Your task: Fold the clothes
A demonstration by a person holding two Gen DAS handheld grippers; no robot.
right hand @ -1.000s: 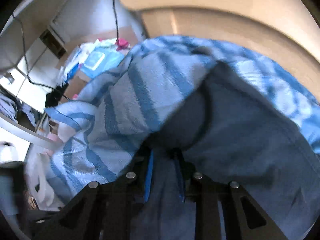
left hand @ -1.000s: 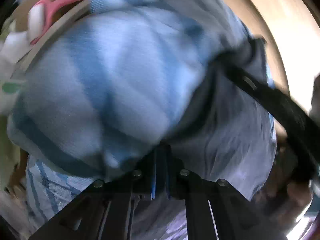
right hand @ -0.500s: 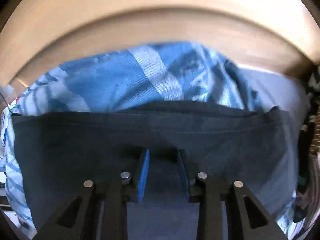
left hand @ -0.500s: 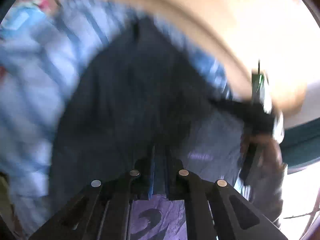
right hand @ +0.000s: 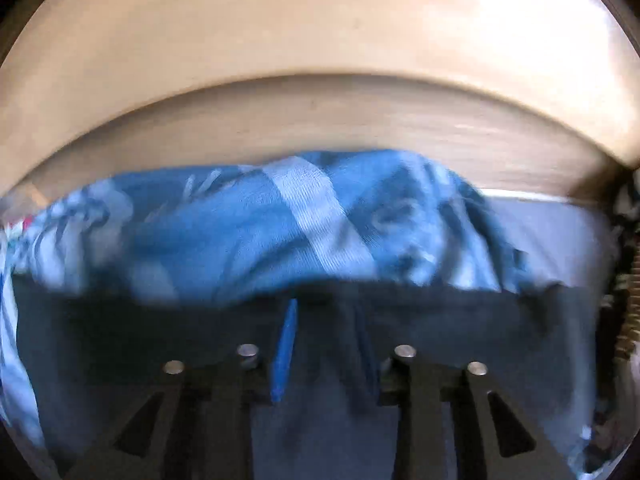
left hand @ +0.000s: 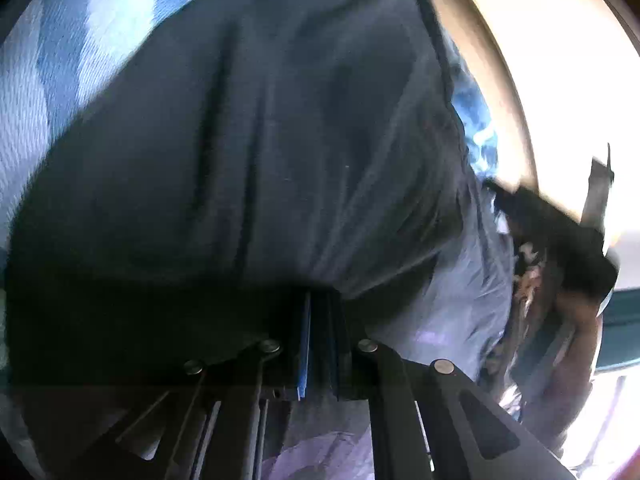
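Item: dark garment [left hand: 256, 148], the piece I am folding. It lies spread over a blue patterned cloth [right hand: 304, 224], which I take as my landmark; the garment's straight hem runs along the cloth's near side in the right wrist view.

Left tongs [left hand: 322, 336]: clenched, blue pads nearly touching, with a fold of the dark garment bunched between them.

Right tongs [right hand: 324, 344]: released, pads well apart, set down over the garment just short of the blue cloth, gripping nothing that I can see.

Beyond the cloth: a pale wooden board [right hand: 320, 120], curved by the lens.

Handling, by my judgement: light, limp knit that sags and creases readily, as the ridges running up from the left tongs show. It will not hold a shape alone and may drag the cloth beneath. I would take it by the hem or a corner, where the doubled edge gives the pads more to bite.
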